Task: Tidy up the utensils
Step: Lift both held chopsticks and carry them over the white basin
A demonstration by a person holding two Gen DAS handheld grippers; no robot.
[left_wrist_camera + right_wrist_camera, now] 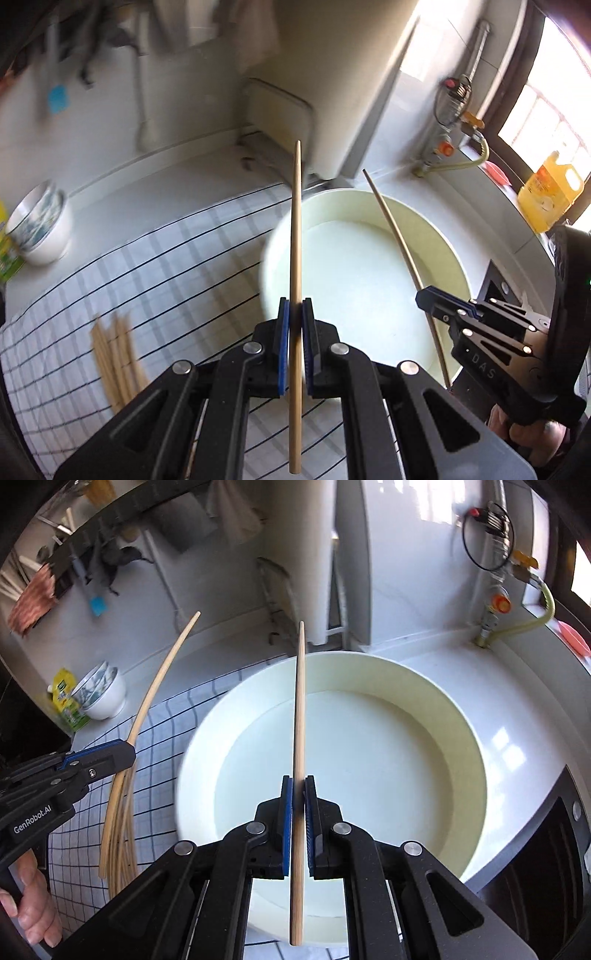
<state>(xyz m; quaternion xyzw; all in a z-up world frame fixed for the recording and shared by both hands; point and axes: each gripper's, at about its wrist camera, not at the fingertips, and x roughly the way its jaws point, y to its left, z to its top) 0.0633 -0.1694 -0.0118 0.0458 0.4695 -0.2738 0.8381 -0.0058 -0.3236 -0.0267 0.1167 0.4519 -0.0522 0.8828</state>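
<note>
Wooden chopsticks, one clamped in each set of jaws.
We hold one chopstick (295, 280) in the left gripper (295, 332) and another (299, 775) in the right gripper (298, 812), long axes pointing far, above the basin (461, 738); the bundle (114, 362) lies left on the table. Legible: "GenRobot.AI", "DAS".

2 close downward views, shared basin (369, 258)

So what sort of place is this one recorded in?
Most likely a home kitchen: a white counter with a checked cloth, a stack of bowls, a bottle of cooking oil by the window, and gas fittings on the wall.
</note>
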